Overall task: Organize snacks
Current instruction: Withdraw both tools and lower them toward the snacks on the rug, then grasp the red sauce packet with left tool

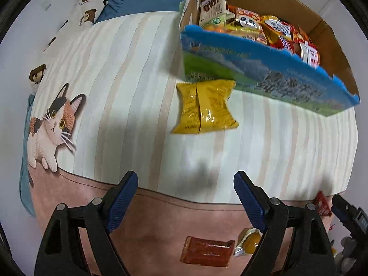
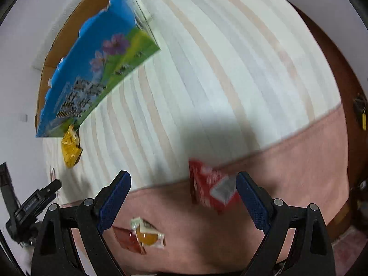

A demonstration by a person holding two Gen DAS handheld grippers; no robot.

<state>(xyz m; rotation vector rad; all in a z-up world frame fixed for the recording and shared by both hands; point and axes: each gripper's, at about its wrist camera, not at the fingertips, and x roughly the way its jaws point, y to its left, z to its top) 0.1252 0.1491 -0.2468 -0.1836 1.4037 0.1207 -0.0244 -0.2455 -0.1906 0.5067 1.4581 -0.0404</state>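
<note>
Both tools are hanging open and empty: the left tool [image 1: 185,197] over the red-brown packet [image 1: 207,251], the right tool [image 2: 183,197] nearing the red packet [image 2: 212,187] on the bed [image 2: 230,80]. Each should be straddling its packet squarely before closing, then carrying it to the box [image 1: 264,69] at far left.

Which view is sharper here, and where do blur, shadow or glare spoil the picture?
Left wrist view: sharp, with fisheye bending at the edges, glare on the yellow packet, and a dark shadow on the striped blanket ahead of the left claw. Right wrist view: motion-blurred throughout; the red packet and the printed box are smeared, and a broad shadow crosses the blanket above the right claw.
</note>
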